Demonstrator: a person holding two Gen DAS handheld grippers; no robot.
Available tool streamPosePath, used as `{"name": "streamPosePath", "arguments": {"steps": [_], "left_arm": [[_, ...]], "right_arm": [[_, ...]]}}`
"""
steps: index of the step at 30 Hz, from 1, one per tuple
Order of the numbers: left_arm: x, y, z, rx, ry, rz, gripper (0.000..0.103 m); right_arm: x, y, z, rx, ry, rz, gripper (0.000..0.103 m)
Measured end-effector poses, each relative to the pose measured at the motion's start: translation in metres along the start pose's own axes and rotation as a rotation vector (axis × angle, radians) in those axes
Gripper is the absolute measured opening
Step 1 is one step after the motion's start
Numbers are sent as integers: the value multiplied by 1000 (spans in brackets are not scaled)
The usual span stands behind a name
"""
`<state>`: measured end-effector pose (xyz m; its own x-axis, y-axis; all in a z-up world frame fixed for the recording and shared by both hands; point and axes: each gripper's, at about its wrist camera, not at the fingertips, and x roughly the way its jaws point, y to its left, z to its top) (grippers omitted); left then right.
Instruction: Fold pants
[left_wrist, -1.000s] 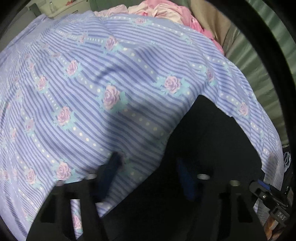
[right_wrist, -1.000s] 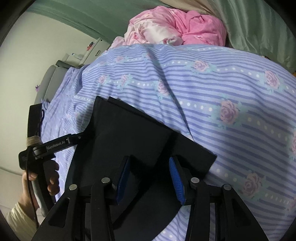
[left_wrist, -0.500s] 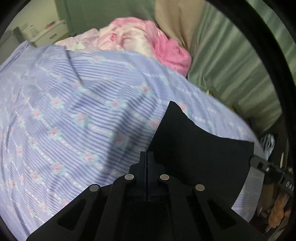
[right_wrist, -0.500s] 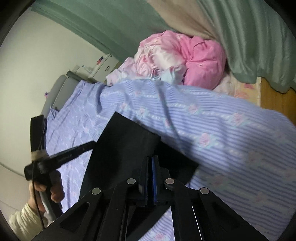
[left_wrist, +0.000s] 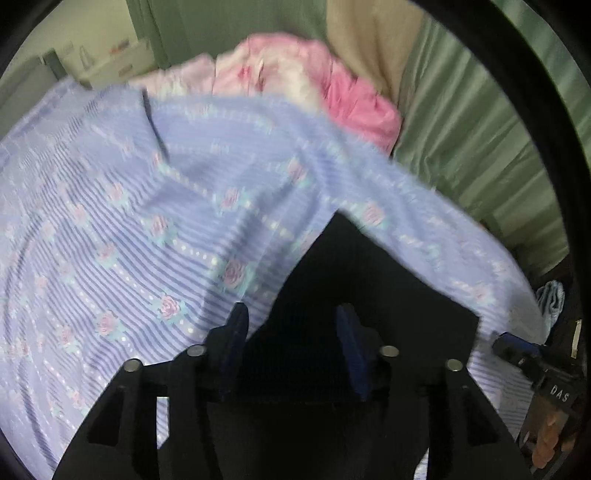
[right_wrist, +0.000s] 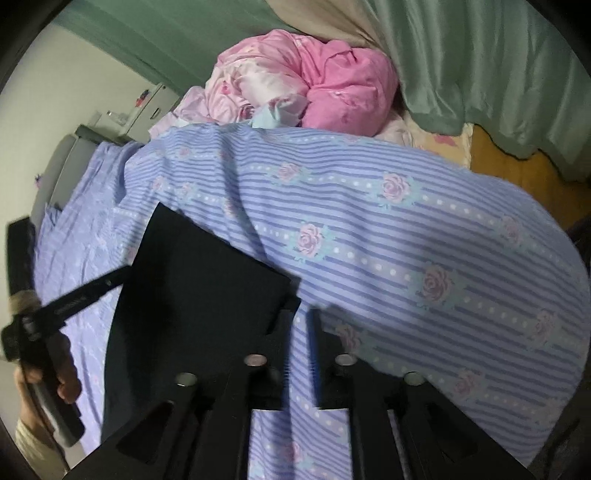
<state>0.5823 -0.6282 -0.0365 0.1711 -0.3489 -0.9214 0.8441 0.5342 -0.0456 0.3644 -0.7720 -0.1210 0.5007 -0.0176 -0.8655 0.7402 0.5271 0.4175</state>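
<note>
Since both just dropped the cloth, jaws first: both have just been opening.
L jaws: left gripper (left_wrist: 290, 343) is standing partway open, pads off the fabric, prob letting the fold settle.
R jaws: right gripper (right_wrist: 300, 354) is sitting narrower but open, only sheet showing in the gap, pants edge just beside its left finger.
Pants: black pants (right_wrist: 192, 288) are lying folded flat on the striped bedsheet (right_wrist: 406, 236).
Bg: pink bedding (right_wrist: 306, 85) is sitting bunched well apart.

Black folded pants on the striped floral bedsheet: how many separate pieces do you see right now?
1. The black folded pants lie flat on the purple striped floral bedsheet, just ahead of both grippers. The pink bedding heap beyond could hide others.
</note>
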Motion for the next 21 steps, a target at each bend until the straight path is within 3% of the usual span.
{"name": "streamPosePath", "arguments": {"steps": [1, 4, 7, 14, 21], "left_arm": [[-10, -6, -4, 20, -23, 18, 50], [-47, -23, -27, 73, -105, 93, 52], [-79, -33, -58, 57, -162, 119, 55], [-139, -15, -147, -169, -202, 143, 57], [-189, 15, -257, -454, -212, 228, 57]], "right_arm": [[-5, 5, -1, -21, -16, 7, 40], [-25, 24, -7, -120, -55, 5, 43], [-44, 44, -17, -223, -73, 18, 48], [-77, 91, -64, -404, -51, 95, 49], [-87, 133, -141, -598, 58, 162, 50]]}}
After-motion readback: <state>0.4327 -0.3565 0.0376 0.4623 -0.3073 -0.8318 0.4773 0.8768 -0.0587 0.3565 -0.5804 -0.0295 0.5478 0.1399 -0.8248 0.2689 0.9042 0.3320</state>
